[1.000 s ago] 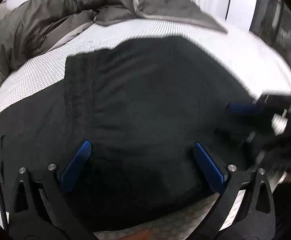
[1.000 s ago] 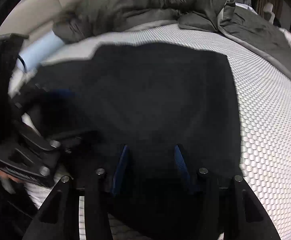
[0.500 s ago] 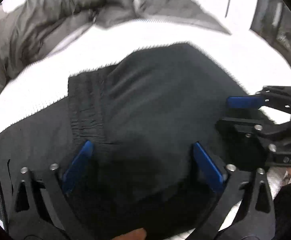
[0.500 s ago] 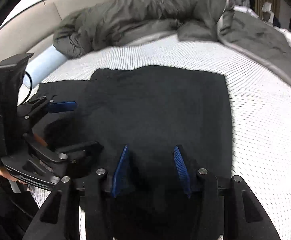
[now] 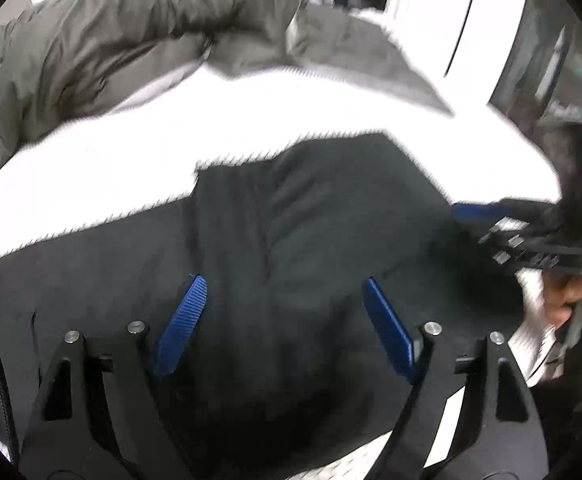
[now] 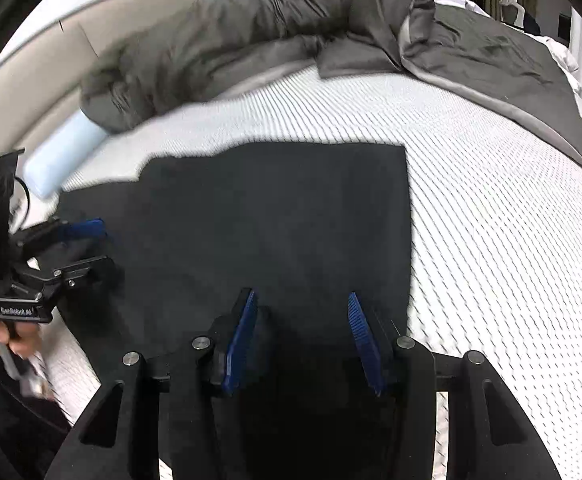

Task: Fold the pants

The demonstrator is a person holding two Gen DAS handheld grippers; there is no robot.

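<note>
Two hand-held grippers agape, left (image 5: 283, 300), right (image 6: 301, 312), black pants (image 6: 275, 216)

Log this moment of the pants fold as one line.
task: fold pants | pants: flat on mattress | left tool: open, above pants | right tool: open, above pants | neither gripping

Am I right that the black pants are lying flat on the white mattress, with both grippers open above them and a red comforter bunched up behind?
Not quite: the comforter is dark grey, not red, as the right wrist view shows. The rest holds: the black pants lie flat on the white mattress, and the left gripper and right gripper are both open above them.
</note>
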